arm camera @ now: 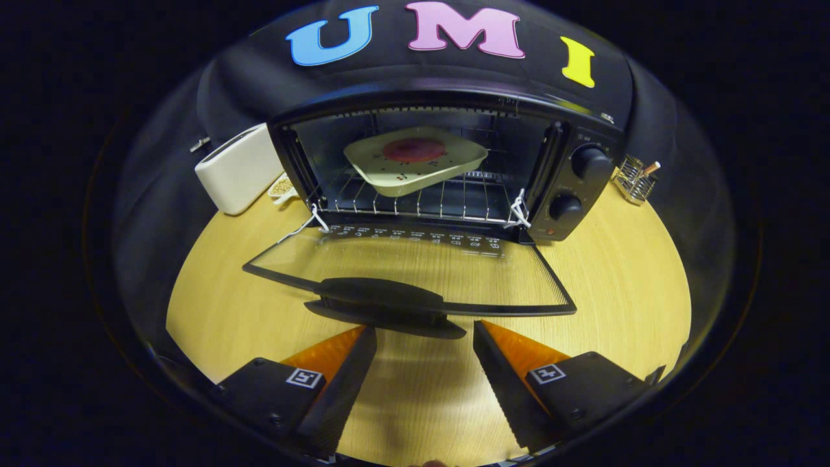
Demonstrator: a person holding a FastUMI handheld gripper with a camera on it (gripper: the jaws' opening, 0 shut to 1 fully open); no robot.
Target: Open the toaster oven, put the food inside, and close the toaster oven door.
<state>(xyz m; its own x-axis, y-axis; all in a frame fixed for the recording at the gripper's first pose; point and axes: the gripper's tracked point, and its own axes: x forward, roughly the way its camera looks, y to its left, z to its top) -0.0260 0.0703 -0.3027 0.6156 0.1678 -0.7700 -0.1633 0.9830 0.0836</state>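
A white pop-up toaster [238, 170] stands at the far left of the wooden counter [622, 272], with a small dish of pale grains [281, 186] tucked between it and the black toaster oven [447, 162]. The oven's glass door [415, 269] lies fully open, folded down flat toward the camera, its dark handle [382, 305] at the near edge. White cords [519, 211] are tied at both hinge corners. Inside, on the wire rack [415, 201], sits a pale square plate [415, 162], tilted, carrying a round reddish piece of food [414, 150]. Two black knobs [590, 162] line the oven's right-hand panel, and a small wire basket [635, 178] holding a few sticks stands beyond it at the far right. The tool [425, 337] is held low and level over the counter, pointing at the oven, its two fingers spread wide and gripping nothing; their tips sit just short of the door handle, one on each side of its right end.
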